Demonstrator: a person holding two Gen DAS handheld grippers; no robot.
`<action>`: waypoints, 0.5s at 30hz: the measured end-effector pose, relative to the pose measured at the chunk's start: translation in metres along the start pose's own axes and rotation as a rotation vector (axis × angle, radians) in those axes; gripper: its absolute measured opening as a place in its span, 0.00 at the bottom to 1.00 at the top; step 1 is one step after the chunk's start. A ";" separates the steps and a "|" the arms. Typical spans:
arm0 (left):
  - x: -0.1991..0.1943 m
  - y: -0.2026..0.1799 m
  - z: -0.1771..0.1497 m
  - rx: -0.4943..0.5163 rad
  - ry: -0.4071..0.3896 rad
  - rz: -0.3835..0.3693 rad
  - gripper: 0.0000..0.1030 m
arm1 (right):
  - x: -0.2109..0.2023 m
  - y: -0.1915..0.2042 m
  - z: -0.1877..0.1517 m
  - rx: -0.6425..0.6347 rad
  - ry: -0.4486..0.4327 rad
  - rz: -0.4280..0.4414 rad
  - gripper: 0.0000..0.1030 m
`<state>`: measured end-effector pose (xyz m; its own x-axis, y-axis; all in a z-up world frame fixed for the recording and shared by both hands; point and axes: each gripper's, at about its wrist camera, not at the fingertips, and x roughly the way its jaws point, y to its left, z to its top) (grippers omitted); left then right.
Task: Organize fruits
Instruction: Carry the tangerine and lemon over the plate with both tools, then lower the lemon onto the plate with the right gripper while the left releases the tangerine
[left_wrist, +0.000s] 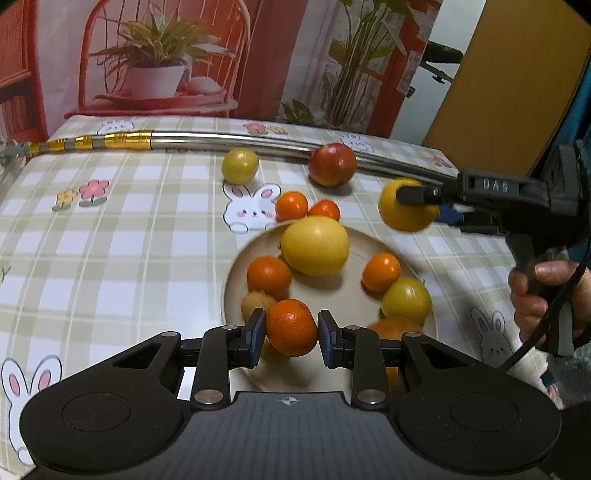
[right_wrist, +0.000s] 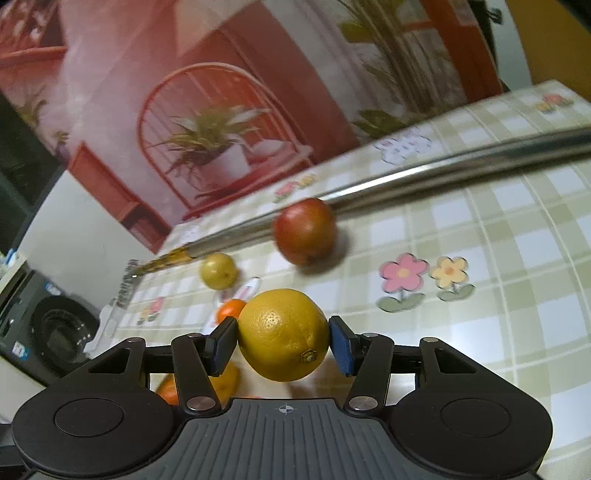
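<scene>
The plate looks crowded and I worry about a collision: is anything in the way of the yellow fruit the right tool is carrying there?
Nothing stands between the yellow fruit and the plate. A large lemon fills its near-centre; bare space remains beside it.

Checked bunny tablecloth (left_wrist: 110, 258), steel pipe (left_wrist: 229, 138) across it, plant-print backdrop (left_wrist: 155, 55) behind.

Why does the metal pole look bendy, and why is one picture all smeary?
Left wrist view: the fisheye lens curves the straight metal pole, and things look fairly sharp. Right wrist view: the red apple and tablecloth are blurred.
</scene>
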<state>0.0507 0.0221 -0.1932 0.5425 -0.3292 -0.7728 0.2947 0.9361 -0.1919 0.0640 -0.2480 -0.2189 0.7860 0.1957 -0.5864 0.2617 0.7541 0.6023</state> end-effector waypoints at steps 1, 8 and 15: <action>-0.001 -0.001 -0.003 0.003 0.005 -0.002 0.31 | -0.002 0.004 0.000 -0.012 -0.003 0.011 0.49; 0.004 -0.008 -0.012 0.033 0.056 -0.024 0.31 | 0.000 0.036 0.002 -0.124 0.060 0.078 0.49; 0.015 -0.009 -0.015 0.042 0.096 -0.042 0.31 | 0.005 0.067 -0.003 -0.271 0.169 0.137 0.49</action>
<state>0.0447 0.0110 -0.2119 0.4517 -0.3530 -0.8194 0.3494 0.9150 -0.2016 0.0840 -0.1942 -0.1829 0.6935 0.3910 -0.6051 -0.0164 0.8482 0.5294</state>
